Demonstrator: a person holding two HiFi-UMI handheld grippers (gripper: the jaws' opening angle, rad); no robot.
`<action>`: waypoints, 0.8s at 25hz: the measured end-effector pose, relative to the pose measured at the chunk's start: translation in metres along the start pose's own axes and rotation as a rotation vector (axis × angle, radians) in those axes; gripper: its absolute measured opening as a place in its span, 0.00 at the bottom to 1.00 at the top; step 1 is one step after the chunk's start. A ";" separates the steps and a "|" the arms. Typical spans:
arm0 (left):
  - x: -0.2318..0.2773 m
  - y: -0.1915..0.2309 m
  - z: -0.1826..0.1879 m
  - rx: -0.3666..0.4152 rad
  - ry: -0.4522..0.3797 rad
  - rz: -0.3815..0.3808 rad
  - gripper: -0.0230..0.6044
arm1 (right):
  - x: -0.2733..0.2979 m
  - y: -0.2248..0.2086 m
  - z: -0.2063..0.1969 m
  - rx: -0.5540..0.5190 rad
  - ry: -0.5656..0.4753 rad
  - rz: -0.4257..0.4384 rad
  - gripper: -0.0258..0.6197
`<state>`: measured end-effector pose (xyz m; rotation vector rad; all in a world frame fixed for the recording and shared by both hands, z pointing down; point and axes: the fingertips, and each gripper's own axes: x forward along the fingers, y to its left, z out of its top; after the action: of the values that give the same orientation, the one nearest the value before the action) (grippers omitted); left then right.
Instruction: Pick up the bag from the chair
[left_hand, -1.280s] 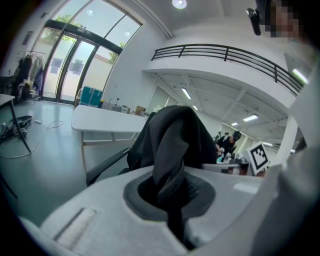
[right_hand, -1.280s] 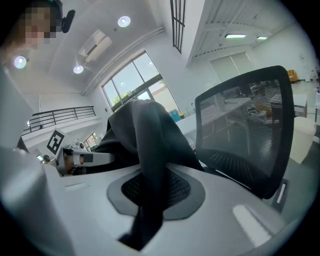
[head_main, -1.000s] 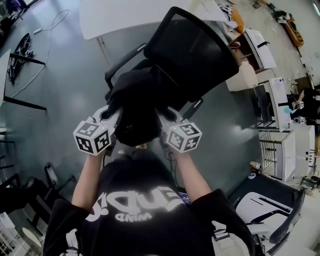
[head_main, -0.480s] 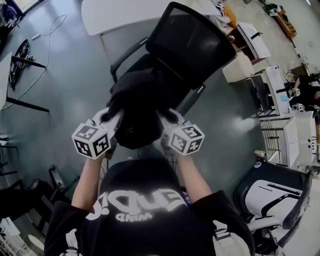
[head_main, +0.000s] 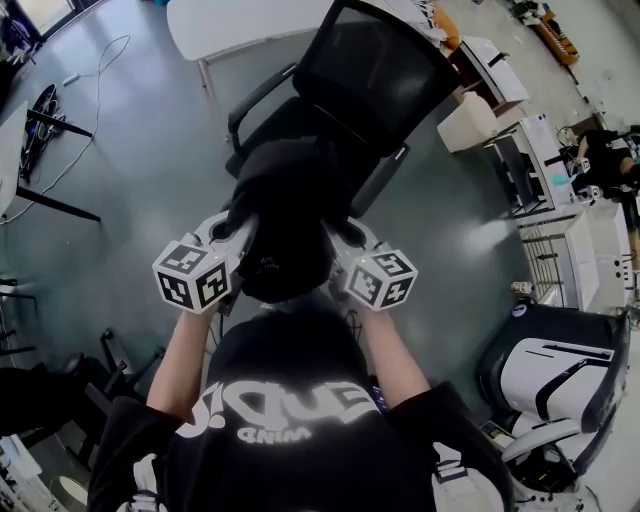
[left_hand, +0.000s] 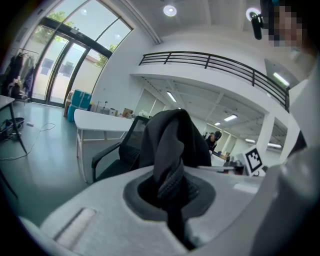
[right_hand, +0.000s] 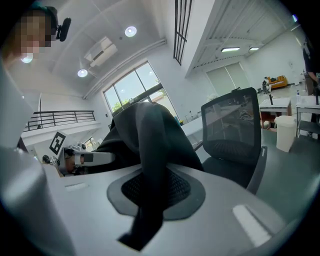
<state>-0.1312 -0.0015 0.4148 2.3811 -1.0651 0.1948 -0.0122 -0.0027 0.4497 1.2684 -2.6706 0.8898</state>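
A black fabric bag (head_main: 285, 215) hangs between both grippers, lifted in front of the person and clear of the black mesh office chair (head_main: 375, 85) behind it. My left gripper (head_main: 232, 240) is shut on a fold of the bag (left_hand: 170, 165) at its left side. My right gripper (head_main: 335, 245) is shut on a strap of the bag (right_hand: 150, 165) at its right side. In the right gripper view the chair (right_hand: 232, 135) stands to the right, its seat bare. The left gripper view shows the chair (left_hand: 125, 147) behind the bag.
A white table (head_main: 250, 25) stands beyond the chair. A second office chair (head_main: 555, 380) is at the lower right, white desks and cabinets (head_main: 590, 260) along the right. A black stand and cable (head_main: 45, 110) lie on the grey floor at left.
Both grippers have stayed shut on the bag. The chair has drifted up and away in the head view, so the bag hangs farther from the seat than before.
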 end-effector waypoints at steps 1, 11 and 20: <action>-0.006 -0.005 -0.003 0.001 0.001 -0.003 0.05 | -0.006 0.005 -0.003 0.001 -0.002 -0.001 0.11; -0.044 -0.065 -0.038 -0.008 -0.006 0.013 0.05 | -0.075 0.030 -0.034 0.002 0.014 0.032 0.11; -0.045 -0.103 -0.091 -0.054 -0.006 0.052 0.05 | -0.125 0.017 -0.071 -0.002 0.045 0.037 0.11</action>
<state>-0.0801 0.1316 0.4366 2.3093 -1.1219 0.1759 0.0453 0.1295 0.4653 1.1873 -2.6681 0.9091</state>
